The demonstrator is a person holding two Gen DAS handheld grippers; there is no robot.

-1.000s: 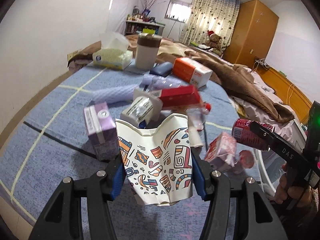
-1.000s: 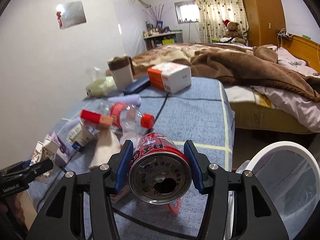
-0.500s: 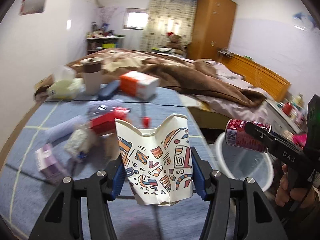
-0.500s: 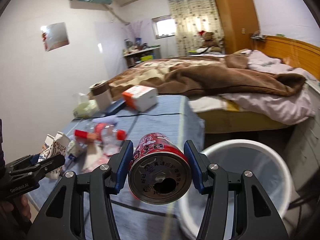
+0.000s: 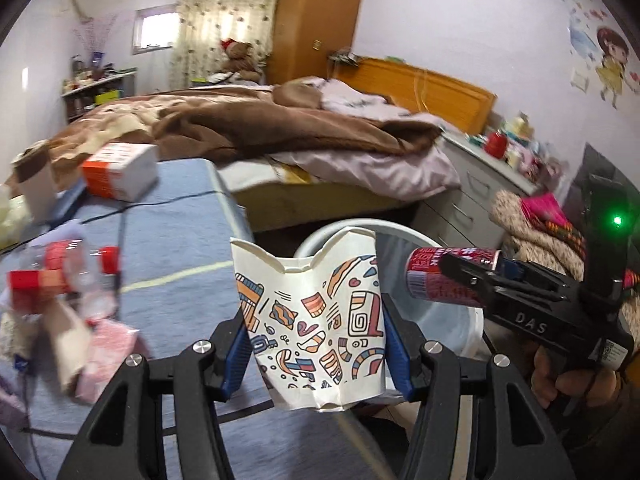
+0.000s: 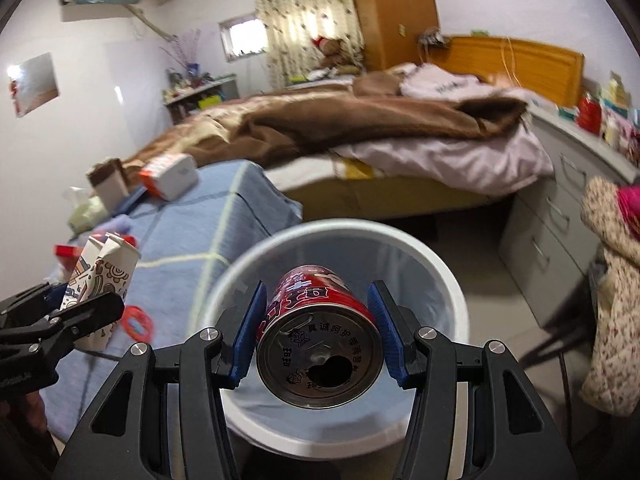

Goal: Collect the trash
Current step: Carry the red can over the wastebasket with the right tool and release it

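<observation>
My left gripper is shut on a crushed white paper cup with a coloured pattern, held near the table's right edge beside the white trash bin. My right gripper stands with its pads slightly apart around a red drink can, directly over the open bin. The can and right gripper also show in the left wrist view. The cup shows at left in the right wrist view.
More trash lies on the blue-clothed table: a clear bottle with a red cap, a pink pack, an orange-white box. A bed stands behind, grey drawers at right.
Both grippers swung right, away from the trash pile. The can now hangs over the bin's opening, and the right pads look wider apart than before. The cup stays gripped.
</observation>
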